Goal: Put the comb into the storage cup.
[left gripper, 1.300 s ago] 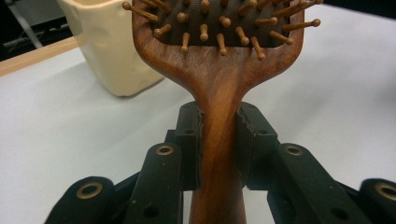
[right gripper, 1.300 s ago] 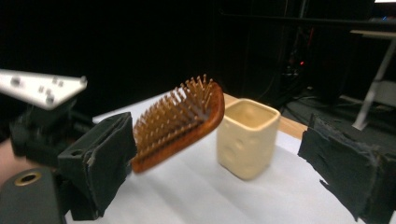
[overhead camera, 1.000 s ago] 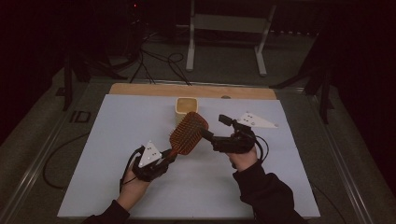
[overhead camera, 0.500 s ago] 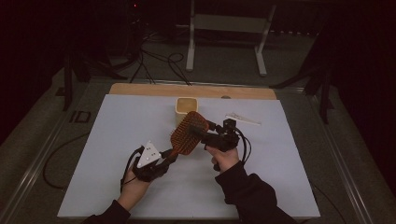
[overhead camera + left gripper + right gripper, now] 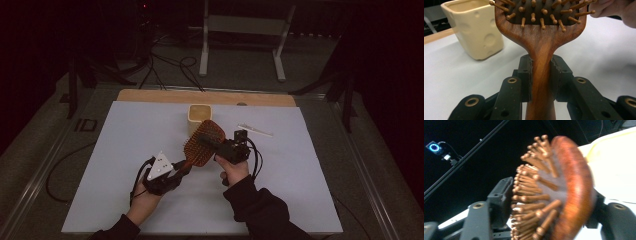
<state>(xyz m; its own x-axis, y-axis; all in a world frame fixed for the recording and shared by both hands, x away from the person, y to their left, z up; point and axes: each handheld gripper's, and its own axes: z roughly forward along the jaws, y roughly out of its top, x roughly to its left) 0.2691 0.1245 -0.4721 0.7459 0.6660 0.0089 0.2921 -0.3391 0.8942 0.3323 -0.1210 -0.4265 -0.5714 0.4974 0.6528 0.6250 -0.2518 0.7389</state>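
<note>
One brush [image 5: 204,143] is held above the bench [image 5: 310,200] middle, near one cup [image 5: 198,116] by the far edge. The left gripper [image 5: 541,75] fingers clamp its handle. The right gripper [image 5: 549,207] fingers, just closing, straddle its head; both forearms reach in from the near edge.

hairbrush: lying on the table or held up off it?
Held up. The left tool clamps the hairbrush handle; the right tool, jaws just closing, brackets its head above the table.
</note>
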